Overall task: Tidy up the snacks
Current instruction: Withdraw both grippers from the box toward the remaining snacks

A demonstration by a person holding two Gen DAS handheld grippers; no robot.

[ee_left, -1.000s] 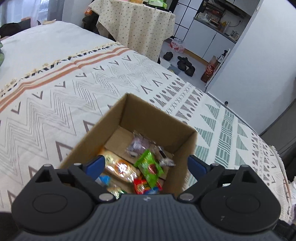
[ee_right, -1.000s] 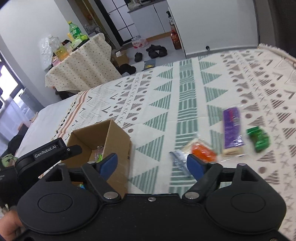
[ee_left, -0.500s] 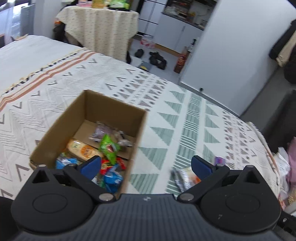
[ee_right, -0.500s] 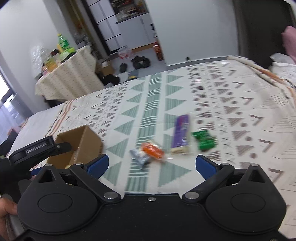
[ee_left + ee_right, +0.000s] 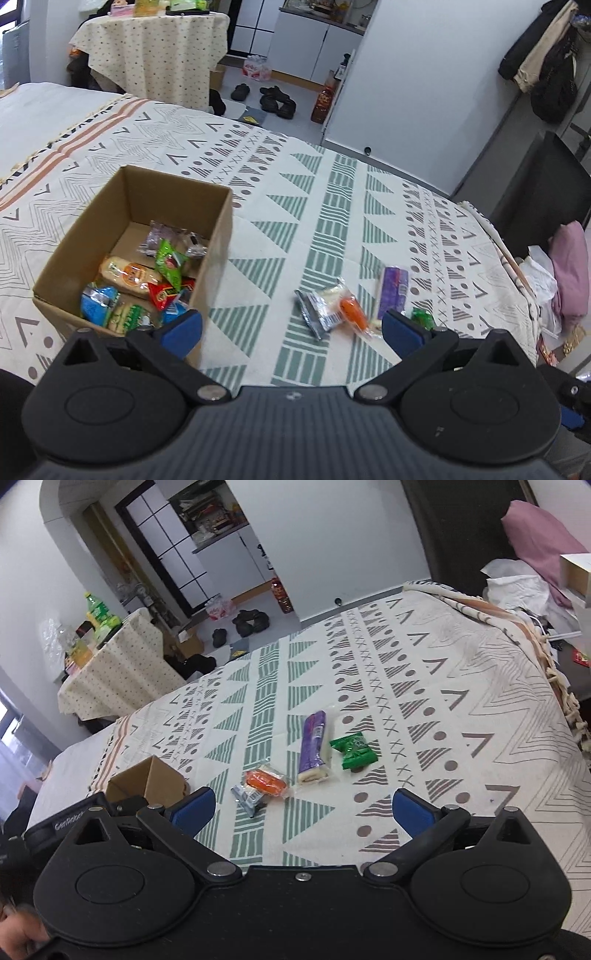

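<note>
In the left wrist view the cardboard box (image 5: 129,236) now sits at the left of the frame, where a second ago it filled the centre between the blue pads. It stands open on the patterned bedspread (image 5: 332,206) and holds a heap of wrapped snacks, among them a green packet and a blue one. The loose snacks, missing from this view a second ago, now lie at the lower right centre: a silver packet (image 5: 314,308) touching an orange snack (image 5: 352,312), a purple bar (image 5: 393,291) just beside them, and a green packet (image 5: 421,317) half hidden behind the right pad. The left gripper (image 5: 291,328) stands wide open with nothing between its pads.

In the right wrist view the box (image 5: 147,782) has slid to the lower left edge, partly behind the other gripper's body. The four loose snacks now sit at mid-frame rather than at the right: silver packet (image 5: 247,797), orange snack (image 5: 266,782), purple bar (image 5: 314,746) and green packet (image 5: 353,752). The right gripper (image 5: 303,812) has spread wider than a second ago and is fully open, holding nothing.
</note>
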